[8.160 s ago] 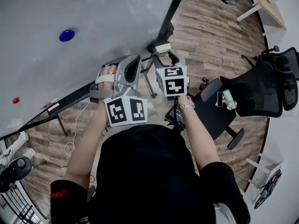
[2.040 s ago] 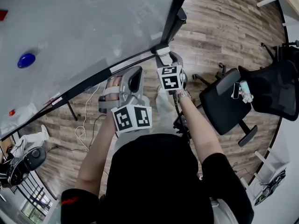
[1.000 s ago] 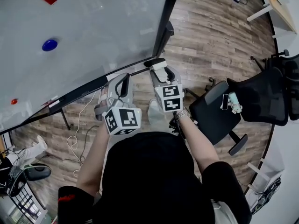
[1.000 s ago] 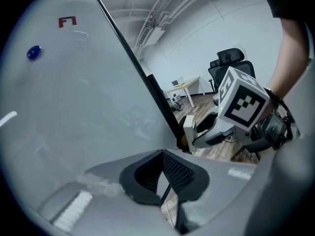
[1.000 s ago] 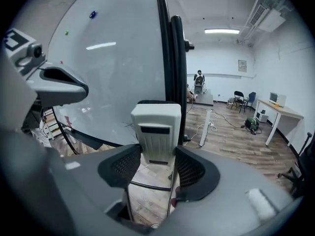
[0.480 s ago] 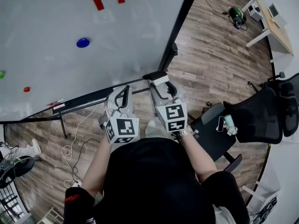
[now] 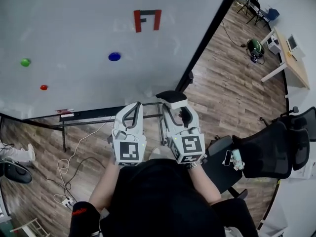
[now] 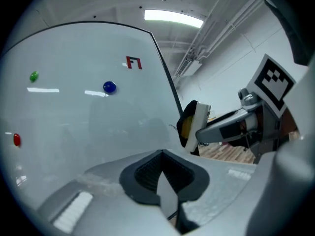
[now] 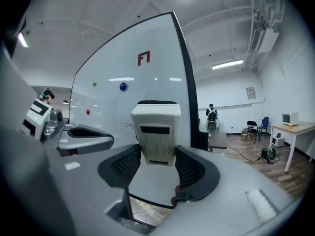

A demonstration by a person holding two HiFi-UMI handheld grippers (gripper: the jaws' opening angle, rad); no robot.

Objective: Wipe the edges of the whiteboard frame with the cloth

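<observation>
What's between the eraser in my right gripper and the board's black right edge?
Nothing visible. The eraser, clamped in the right gripper, has only open air between it and the black frame edge; the left gripper sits off to the left, shut and empty.

The floor is brown wood-look planking [image 7: 217, 68]. A black mesh office chair on castors [image 7: 269, 149] stands to the right. A pale wooden desk with white legs [image 7: 289, 58] sits in the far right corner, with a green object [image 7: 255, 46] on the floor near it. Loose white cables [image 7: 66, 169] lie on the planks at lower left. The right gripper view shows plain white walls [image 9: 231, 90], a long ceiling light strip [image 9: 227, 64], grey ceiling ducting [image 9: 261, 31], dark folding chairs [image 9: 252, 128] by the far wall and a distant standing person [image 9: 211, 113].
</observation>
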